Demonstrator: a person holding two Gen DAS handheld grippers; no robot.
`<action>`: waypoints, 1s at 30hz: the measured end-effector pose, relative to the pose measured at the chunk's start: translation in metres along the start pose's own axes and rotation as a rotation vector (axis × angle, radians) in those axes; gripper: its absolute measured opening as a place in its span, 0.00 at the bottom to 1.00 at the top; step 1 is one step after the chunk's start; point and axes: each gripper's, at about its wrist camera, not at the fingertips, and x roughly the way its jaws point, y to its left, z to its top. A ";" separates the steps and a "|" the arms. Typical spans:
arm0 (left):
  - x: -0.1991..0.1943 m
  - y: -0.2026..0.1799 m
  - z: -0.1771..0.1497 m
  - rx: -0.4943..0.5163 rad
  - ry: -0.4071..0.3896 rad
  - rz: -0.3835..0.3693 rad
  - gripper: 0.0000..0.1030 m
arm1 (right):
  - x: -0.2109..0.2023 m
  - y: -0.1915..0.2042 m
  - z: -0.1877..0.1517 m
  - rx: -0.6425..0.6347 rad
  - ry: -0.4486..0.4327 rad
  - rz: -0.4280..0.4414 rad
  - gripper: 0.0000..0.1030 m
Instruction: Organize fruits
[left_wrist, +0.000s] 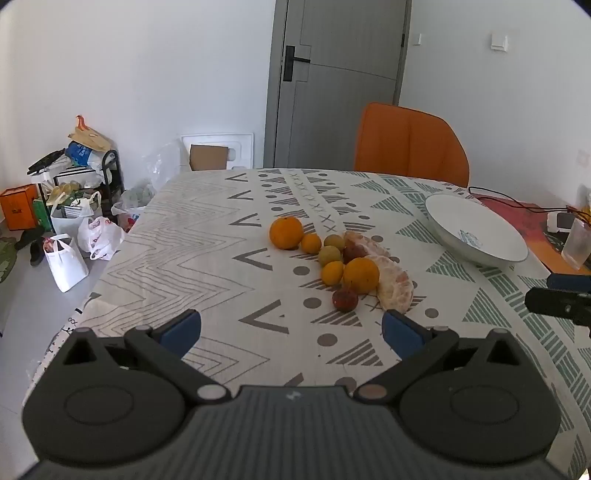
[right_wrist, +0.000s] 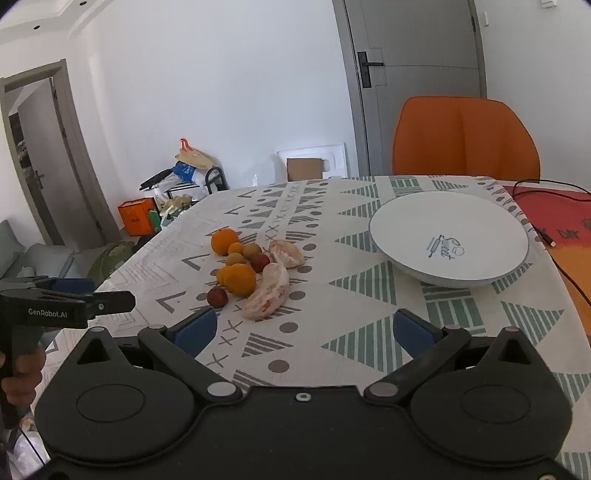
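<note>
Left gripper: we hold our black left gripper with blue finger pads (left_wrist: 291, 326) spread wide and holding nothing, low over the patterned white-and-green tablecloth (left_wrist: 207, 258), just short of the fruit.
Right gripper: our matching black right gripper (right_wrist: 304, 330) is likewise spread and holding nothing, aimed between the fruit and the bowl.
Why so: we judge both are poised for a first pick, since nothing is gripped.
Fruit pile: the large round orange (left_wrist: 360, 275), a second large orange (left_wrist: 286, 232), two small oranges, two greenish-yellow round fruits (left_wrist: 329, 254), small dark red fruits (left_wrist: 345, 300) and two peeled pale pomelo wedges (left_wrist: 395, 286) lie touching in a loose cluster on the cloth.
Bowl: the shallow white ceramic bowl with blue "Sweet" lettering (right_wrist: 448, 240) stands well apart to the right of the fruit.
Bowl contents: none; we see only bare glaze.
Progress: we judge the sorting not yet started.
</note>
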 end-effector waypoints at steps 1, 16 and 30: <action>0.000 0.000 0.000 0.000 0.000 -0.001 1.00 | -0.001 -0.001 0.001 0.005 -0.007 -0.006 1.00; -0.004 0.001 0.000 0.002 -0.002 -0.005 1.00 | 0.001 -0.001 0.000 0.014 0.010 -0.002 1.00; -0.005 0.000 0.000 0.005 -0.006 -0.014 1.00 | 0.003 0.001 -0.002 0.008 0.017 -0.011 1.00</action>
